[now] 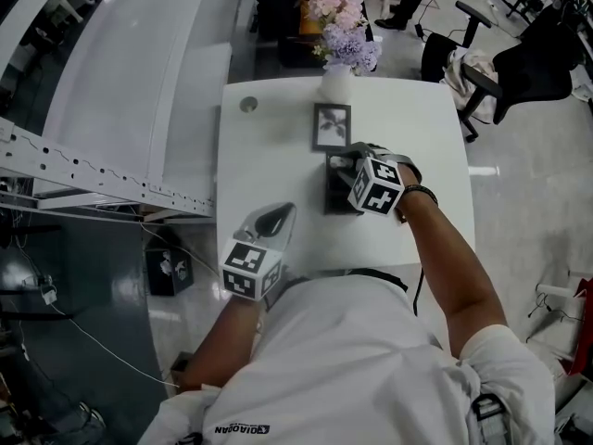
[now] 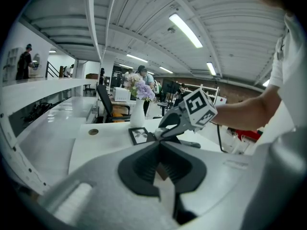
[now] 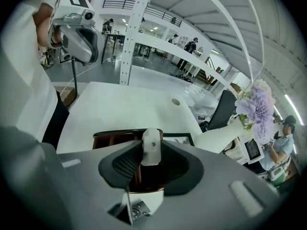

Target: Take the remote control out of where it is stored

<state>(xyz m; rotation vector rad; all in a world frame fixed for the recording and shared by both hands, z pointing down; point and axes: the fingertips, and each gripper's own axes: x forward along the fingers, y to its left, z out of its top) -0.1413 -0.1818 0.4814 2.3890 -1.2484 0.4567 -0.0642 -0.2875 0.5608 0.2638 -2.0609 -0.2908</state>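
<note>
1. The right gripper (image 3: 151, 143) points steeply down over a dark box (image 3: 112, 137). Its pads are closed to a medium width on the pale upper end of the remote control (image 3: 152, 155).
2. The remote control stands upright between the pads. Its lower part appears to sit inside the box.
3. The left gripper (image 2: 160, 145) has its jaws together with nothing between them. It hangs over the near edge of the table (image 1: 278, 137), well apart from the box.
4. Progress, judged: the grasp is made, so the reach is done. The lift is left, as the remote control does not look clear of the box.
5. Differences between views:
   - The right gripper view alone shows the remote control and the contact of the pads.
   - In the head view, the right gripper and the hand cover the remote control. That view alone gives the layout: the box lies just in front of a picture frame (image 1: 332, 125), with a vase of flowers (image 1: 337, 82) beyond it.
   - The left gripper view shows the right gripper from the side, tilted down over the box.
</note>
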